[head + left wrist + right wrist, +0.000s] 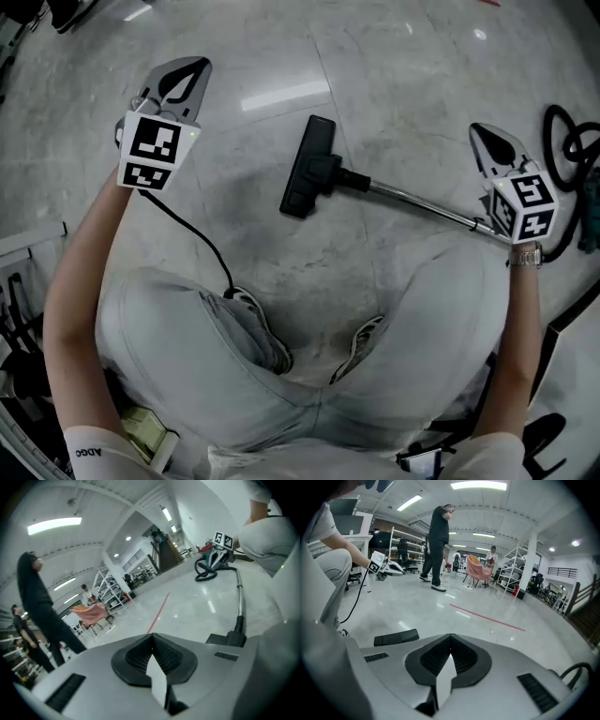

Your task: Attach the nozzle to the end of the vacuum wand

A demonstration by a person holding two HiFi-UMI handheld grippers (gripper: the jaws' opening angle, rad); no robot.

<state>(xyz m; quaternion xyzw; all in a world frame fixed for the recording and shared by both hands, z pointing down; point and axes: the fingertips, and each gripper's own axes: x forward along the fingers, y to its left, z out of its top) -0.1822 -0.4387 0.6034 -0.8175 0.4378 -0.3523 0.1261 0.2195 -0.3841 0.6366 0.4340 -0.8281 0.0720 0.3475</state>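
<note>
- Left claw [197, 67] — clenched on nothing, raised over the pale floor [394, 75].
- Right claw [479, 132] — likewise clenched, empty.
- Between them, the nozzle [307, 167] lies on the floor, joined to the wand [422, 202].

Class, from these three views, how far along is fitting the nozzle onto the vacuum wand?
Done, it seems: the nozzle sits joined to the end of the wand, both lying on the floor. In hand: nothing; the left gripper and right gripper are shut, empty and held clear of it. Left: apparently nothing, though how firmly the joint is seated cannot be seen.
</note>
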